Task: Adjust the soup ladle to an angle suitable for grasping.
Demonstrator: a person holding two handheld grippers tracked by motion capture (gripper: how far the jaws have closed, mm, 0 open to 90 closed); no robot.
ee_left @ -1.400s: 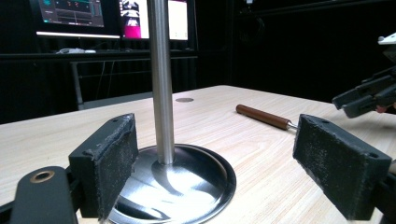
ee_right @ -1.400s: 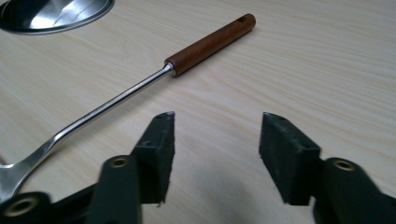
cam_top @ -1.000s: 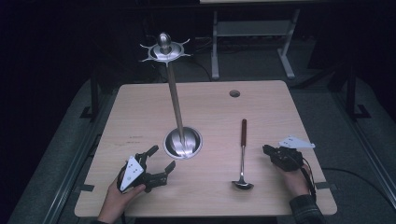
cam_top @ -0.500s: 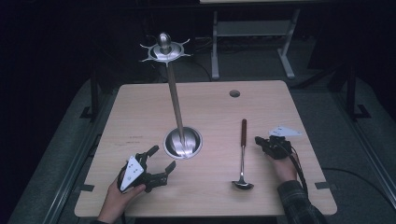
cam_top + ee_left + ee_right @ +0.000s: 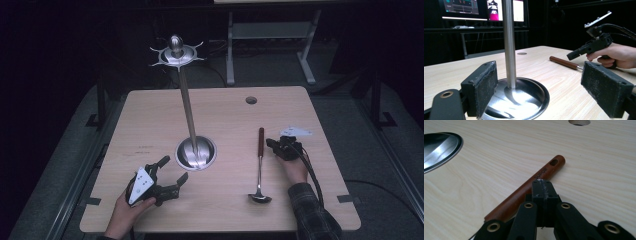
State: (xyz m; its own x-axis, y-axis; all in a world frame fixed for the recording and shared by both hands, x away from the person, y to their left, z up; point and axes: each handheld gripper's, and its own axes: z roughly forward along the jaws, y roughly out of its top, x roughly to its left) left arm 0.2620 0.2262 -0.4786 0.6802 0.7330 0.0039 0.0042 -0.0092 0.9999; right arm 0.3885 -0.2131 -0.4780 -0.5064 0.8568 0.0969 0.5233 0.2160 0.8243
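A steel rack (image 5: 187,110) with hooks at its top rises from a round base (image 5: 196,152) at the table's middle. To its right lies a ladle (image 5: 259,170), brown handle pointing away, bowl toward the front. My right gripper (image 5: 270,143) is shut with nothing between its jaws, tips beside the handle. In the right gripper view its closed tips (image 5: 542,185) hang over the handle (image 5: 524,190), close to its holed end. My left gripper (image 5: 175,168) rests open at the front left, and in its own view (image 5: 541,75) faces the rack's pole (image 5: 509,42).
The wooden table (image 5: 150,125) has a round cable hole (image 5: 251,100) at its far right. A metal frame (image 5: 270,45) stands on the dark floor behind it. From the left gripper view, the other hand and its gripper (image 5: 589,47) are beyond the ladle handle (image 5: 564,62).
My right gripper has moved left across the table to the ladle's handle. The left gripper, the rack and the ladle have stayed put.
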